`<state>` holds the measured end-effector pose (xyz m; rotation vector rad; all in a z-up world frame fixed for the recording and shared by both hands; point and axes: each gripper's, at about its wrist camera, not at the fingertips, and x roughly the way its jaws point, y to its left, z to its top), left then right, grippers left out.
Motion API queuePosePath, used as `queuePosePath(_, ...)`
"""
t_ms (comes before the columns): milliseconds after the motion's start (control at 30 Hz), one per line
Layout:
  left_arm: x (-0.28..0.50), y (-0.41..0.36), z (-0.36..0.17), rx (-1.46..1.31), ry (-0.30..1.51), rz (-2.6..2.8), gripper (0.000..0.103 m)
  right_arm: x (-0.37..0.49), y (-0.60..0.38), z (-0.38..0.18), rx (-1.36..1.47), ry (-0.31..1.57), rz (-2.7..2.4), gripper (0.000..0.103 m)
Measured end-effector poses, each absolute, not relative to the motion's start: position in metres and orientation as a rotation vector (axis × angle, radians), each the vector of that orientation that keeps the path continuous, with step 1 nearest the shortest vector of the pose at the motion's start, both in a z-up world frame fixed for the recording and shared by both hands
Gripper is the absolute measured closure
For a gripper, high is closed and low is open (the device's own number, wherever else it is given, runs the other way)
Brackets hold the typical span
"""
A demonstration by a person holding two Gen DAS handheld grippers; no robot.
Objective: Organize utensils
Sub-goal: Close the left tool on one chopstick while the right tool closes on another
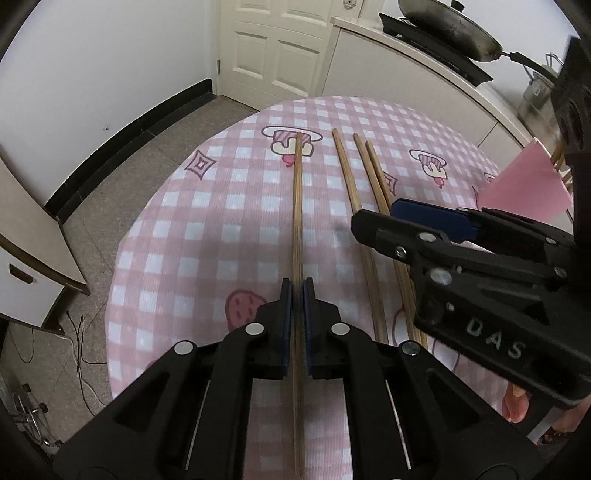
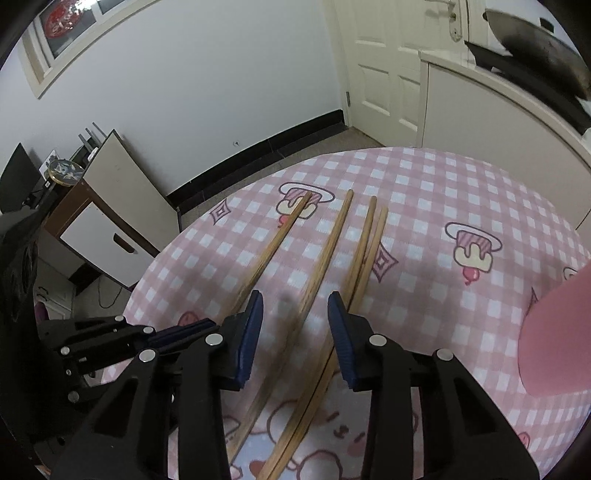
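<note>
Pads of the left gripper (image 1: 297,306) pinch one chopstick (image 1: 297,206) lying on the pink checked counter (image 1: 184,236). The right gripper (image 2: 295,325) hangs with jaws apart over three more chopsticks (image 2: 325,258) just beside it.

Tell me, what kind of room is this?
Most likely a home kitchen. A frying pan sits on a stove on the white counter, and wooden chopsticks lie on a table with a pink checked tablecloth near a white door.
</note>
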<state>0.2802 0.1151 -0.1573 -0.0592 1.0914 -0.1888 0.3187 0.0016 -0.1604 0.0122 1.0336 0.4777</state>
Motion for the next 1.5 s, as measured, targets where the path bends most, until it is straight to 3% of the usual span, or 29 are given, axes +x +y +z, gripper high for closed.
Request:
queuePosePath(267,0.294,0.115,-0.157,-0.054,1.092,-0.188,0.096,0.339,0.007,-0.174,0.009,1.096,0.469,0.078)
queuePosePath(367,0.300,0.116,-0.158,-0.062,1.091,-0.188,0.096,0.343,0.003,-0.175,0.007,1.091,0.461,0.094)
queuePosePath(600,0.310,0.117,-0.159,-0.087,1.089,-0.191,0.096,0.335,-0.020,-0.170,0.050,1.055,0.497,0.096)
queuePosePath(667,0.314,0.117,-0.159,-0.115,1.088,-0.207,0.087,0.328,-0.024,-0.168,0.042,1.037,0.503,0.096)
queuePosePath(700,0.315,0.116,-0.158,-0.129,1.088,-0.220,0.076,0.325,-0.025,-0.168,0.041,1.032,0.510,0.096)
queuePosePath(833,0.323,0.109,-0.157,-0.108,1.081,-0.187,0.061,0.314,-0.033,-0.163,0.055,1.006,0.519,0.096)
queuePosePath(967,0.324,0.104,-0.158,-0.074,1.064,-0.154,0.066,0.308,-0.044,-0.157,0.058,0.979,0.518,0.096)
queuePosePath(1133,0.325,0.099,-0.158,-0.017,1.059,-0.114,0.097,0.297,-0.049,-0.152,0.072,0.966,0.545,0.096)
queuePosePath(1500,0.267,0.098,-0.106,-0.102,0.910,-0.207,0.097,0.251,-0.053,-0.123,0.064,0.861,0.625,0.098)
